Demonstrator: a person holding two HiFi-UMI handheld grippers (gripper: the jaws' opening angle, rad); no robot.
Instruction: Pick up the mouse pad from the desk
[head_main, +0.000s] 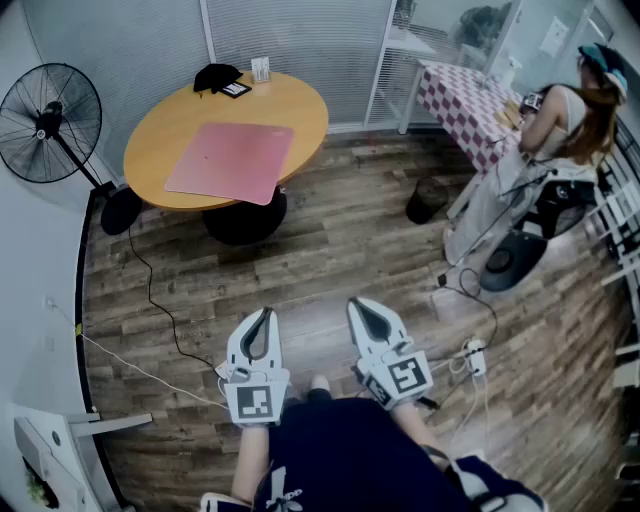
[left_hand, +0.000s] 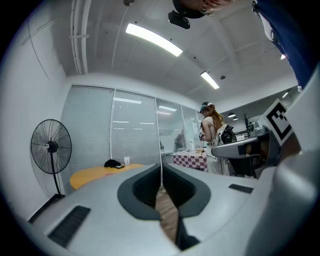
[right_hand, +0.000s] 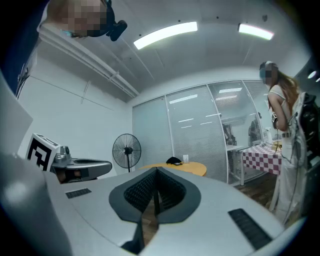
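A round yellow table (head_main: 300, 110) carried a pink pad (head_main: 230, 160) lying flat, reaching the near edge. At the far side sat a black cap (head_main: 216, 76), a small dark flat thing (head_main: 236, 89) just beside it and a white holder (head_main: 261, 68). The wood floor (head_main: 340, 250) bore a fan (head_main: 50, 120) left of the table, a thin cable (head_main: 150, 290), a black bin (head_main: 427, 200) and a power strip (head_main: 476, 357).

The left gripper (head_main: 265, 315) and right gripper (head_main: 358, 305) point level and forward, side by side just before the person's body, each with jaws pressed together, empty.
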